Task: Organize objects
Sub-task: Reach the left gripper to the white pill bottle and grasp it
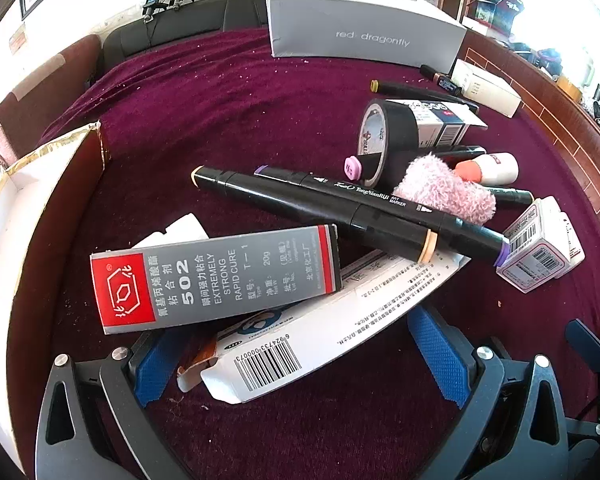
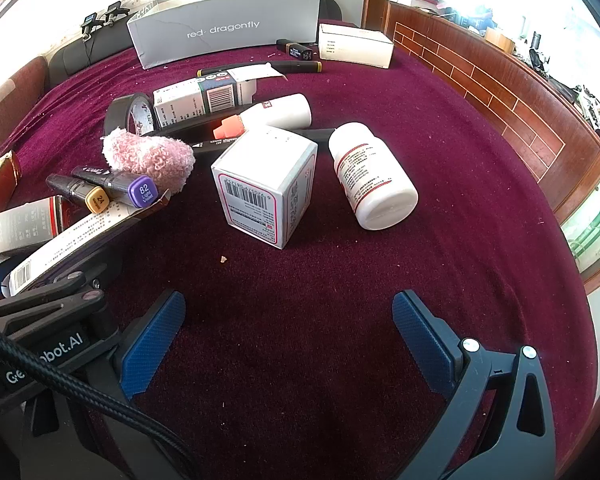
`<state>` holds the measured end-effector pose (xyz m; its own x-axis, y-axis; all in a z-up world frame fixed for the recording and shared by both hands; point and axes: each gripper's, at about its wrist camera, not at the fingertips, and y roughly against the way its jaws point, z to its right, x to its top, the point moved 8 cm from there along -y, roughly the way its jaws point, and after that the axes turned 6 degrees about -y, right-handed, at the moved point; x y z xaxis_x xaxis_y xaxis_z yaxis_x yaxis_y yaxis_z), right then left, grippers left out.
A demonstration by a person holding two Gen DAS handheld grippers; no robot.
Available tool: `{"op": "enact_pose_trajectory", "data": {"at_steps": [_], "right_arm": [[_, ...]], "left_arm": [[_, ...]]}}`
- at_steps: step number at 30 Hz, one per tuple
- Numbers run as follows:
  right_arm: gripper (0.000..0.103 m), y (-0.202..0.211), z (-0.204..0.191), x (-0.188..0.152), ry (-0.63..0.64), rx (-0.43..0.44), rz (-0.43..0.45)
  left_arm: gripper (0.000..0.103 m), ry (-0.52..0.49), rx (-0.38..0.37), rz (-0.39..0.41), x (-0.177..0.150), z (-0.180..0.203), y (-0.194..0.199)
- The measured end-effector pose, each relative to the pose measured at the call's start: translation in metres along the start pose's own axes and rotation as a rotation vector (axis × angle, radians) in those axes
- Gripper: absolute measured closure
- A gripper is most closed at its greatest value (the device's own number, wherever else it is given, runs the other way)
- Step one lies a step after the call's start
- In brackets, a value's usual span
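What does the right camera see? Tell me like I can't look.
An open right gripper hovers over a purple cloth. Ahead sit a white box and a tipped white bottle, with markers and tape piled left.

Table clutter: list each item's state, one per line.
Left gripper: open, long white box between fingers.
Right gripper: open, empty.
White bottle: lying down, capped.
Small white carton: standing, closed.
Tape roll: on edge.
Grey shoebox: lidless.

maroon cloth; brown panelled wall; dark sofa
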<state>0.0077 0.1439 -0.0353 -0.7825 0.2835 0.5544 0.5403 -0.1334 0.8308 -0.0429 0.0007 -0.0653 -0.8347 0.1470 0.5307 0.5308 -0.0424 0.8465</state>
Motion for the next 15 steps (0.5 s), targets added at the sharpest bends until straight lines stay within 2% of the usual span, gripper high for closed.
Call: {"op": "enact_pose_trajectory", "data": {"at_steps": [3,6,9,12,15], "right_arm": [[0.0,0.0,0.0,0.0,0.004,0.011,-0.001],[0.0,0.002,0.002,-0.002,0.068,0.068,-0.033],[0.0,0.004,0.005,-0.003,0.03,0.095,-0.055],[0.0,0.002,-0.003,-0.007,0.066,0.032,-0.097],[0.0,0.004,-0.002,-0.008,0.044,0.031,-0.074]], "left_arm": [[0.002,0.0,-0.07,0.005,-0.002,-0.003,0.007],[0.002,0.032,-0.129,0.011,-0.011,-0.018,0.021],[0.002,0.03,-0.09,0.075,-0.015,-0.039,0.042],[0.002,0.019,-0.062,0.13,-0.014,-0.054,0.057],[0.002,-0.028,-0.04,0.191,-0.004,-0.061,0.067]]}}
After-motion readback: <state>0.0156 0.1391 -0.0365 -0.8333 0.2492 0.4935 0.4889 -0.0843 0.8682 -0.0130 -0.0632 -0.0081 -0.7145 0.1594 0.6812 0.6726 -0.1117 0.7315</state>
